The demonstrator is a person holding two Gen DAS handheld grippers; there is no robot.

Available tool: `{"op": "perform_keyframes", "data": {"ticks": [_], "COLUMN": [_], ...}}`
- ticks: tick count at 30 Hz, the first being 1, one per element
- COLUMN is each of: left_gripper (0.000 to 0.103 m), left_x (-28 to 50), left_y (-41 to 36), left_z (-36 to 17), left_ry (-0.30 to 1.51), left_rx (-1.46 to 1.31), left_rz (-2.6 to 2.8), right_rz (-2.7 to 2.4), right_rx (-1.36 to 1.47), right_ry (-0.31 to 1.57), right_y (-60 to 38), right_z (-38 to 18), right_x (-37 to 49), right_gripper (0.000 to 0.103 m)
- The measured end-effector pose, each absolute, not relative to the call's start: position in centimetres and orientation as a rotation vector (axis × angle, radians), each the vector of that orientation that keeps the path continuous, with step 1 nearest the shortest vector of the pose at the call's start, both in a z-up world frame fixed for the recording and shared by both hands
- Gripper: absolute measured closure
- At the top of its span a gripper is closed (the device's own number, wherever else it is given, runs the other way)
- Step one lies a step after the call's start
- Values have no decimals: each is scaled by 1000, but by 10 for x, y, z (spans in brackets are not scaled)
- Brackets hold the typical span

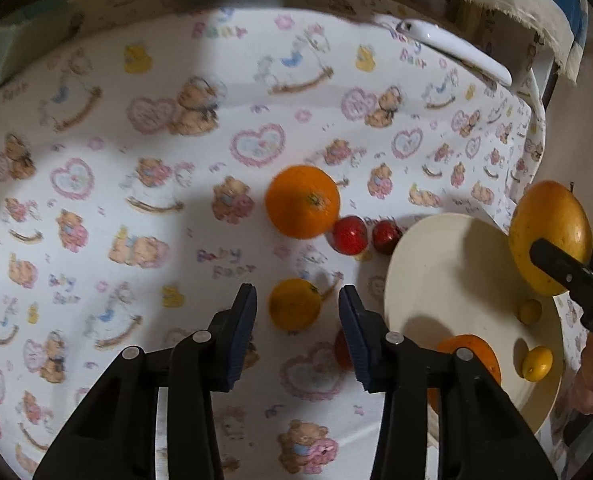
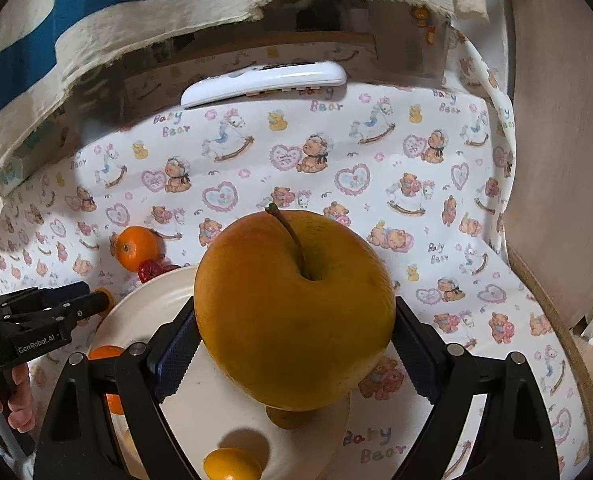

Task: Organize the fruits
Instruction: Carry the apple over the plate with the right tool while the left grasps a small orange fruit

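Observation:
My right gripper (image 2: 296, 332) is shut on a large golden apple (image 2: 292, 308) with a brown stem, held above the cream plate (image 2: 144, 304); the apple also shows in the left wrist view (image 1: 548, 236). The plate (image 1: 456, 280) holds an orange (image 1: 476, 354) and two small yellow fruits (image 1: 536, 363). My left gripper (image 1: 296, 312) is open around a small orange (image 1: 294, 309) on the cloth, not touching it. A bigger orange (image 1: 302, 201) and two small red fruits (image 1: 349, 235) lie beyond it. Another red fruit (image 1: 342, 350) sits partly hidden behind the right finger.
The table wears a white bear-print cloth (image 1: 136, 200). A white remote control (image 2: 264, 80) lies at the far edge. A blue and cream fabric (image 2: 96, 4) hangs behind the table. A beige surface (image 2: 556, 160) rises at the right.

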State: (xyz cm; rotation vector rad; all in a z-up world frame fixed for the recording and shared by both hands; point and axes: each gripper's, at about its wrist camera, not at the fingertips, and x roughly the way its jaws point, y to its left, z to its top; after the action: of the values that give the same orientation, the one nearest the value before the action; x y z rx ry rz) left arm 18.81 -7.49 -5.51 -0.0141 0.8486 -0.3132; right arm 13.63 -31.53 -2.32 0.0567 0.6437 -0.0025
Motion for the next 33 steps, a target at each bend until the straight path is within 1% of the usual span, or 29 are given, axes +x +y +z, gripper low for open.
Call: {"op": "perform_keyframes", "data": {"ticks": [2,6,11,19,26,33], "left_gripper": [63,75,75,75,75,75], "left_x": [189,192,188,166,139,127], "left_y": [-77,-76,-70,-72,-92,-125], "left_z": [-58,-62,-59,-35,-16,-19], "left_ry": [856,879,862,750,668,633], "left_rx": [-13,-22,-29,28,50,209], "left_rz": [-317,-318,-297,-266,-342,-354], "right_rz": [6,22,35,44,30,25], "right_rx": [46,25,-4,-46,-110,-127], "right_ry": [646,660,673,728,713,708], "right_y": [-313,-306,-298,-288,-280,-279], "right_z": [-24,-28,-33,-44,-46,-46], "right_x": [137,138,139,143,141,141], "right_gripper": [13,13,13,13,13,12]}}
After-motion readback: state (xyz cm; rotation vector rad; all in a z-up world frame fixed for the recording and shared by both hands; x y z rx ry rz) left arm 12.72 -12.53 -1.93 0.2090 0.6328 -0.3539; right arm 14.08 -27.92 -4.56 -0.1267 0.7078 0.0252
